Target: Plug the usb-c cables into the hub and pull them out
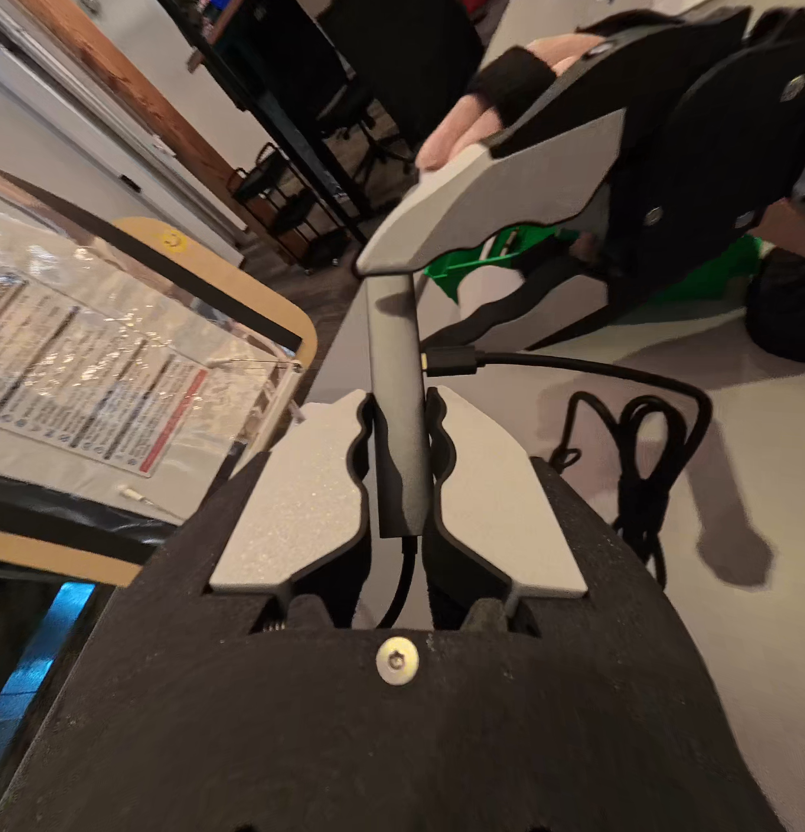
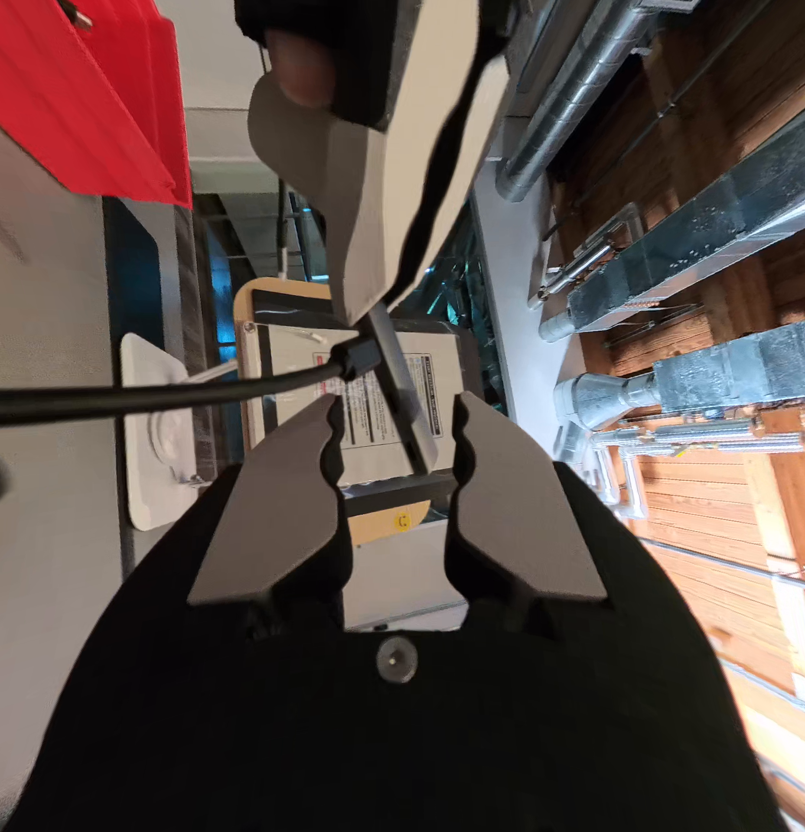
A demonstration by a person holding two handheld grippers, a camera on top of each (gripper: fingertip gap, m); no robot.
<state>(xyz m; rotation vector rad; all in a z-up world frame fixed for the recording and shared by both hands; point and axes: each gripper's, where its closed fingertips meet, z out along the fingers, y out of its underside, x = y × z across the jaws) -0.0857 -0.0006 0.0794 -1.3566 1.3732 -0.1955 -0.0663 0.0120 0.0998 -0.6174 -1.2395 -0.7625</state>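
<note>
Left wrist view: our left gripper (image 1: 398, 405) has its fingers (image 1: 301, 495) clamped on the grey hub (image 1: 396, 396), which stands upright between them, its own black lead (image 1: 398, 585) running back toward the camera. A black usb-c cable (image 1: 571, 360) has its plug (image 1: 450, 360) at the hub's right side; we can't tell if it's fully seated. The cable loops down to a coiled bundle (image 1: 639, 472) on the white table (image 1: 752, 675). Our right gripper (image 1: 391, 265) reaches in from above-right, one finger tip at the hub's top end.

Right wrist view: our right gripper's (image 2: 396, 405) fingers (image 2: 274, 504) are spread, nothing between them. Past them sits the hub (image 2: 400, 382) with the plug (image 2: 357, 358) against it and the cable (image 2: 166, 398) trailing left. The left gripper (image 2: 360, 315) comes down from above. Behind it stands a tan-framed sign board (image 2: 382, 522).
</note>
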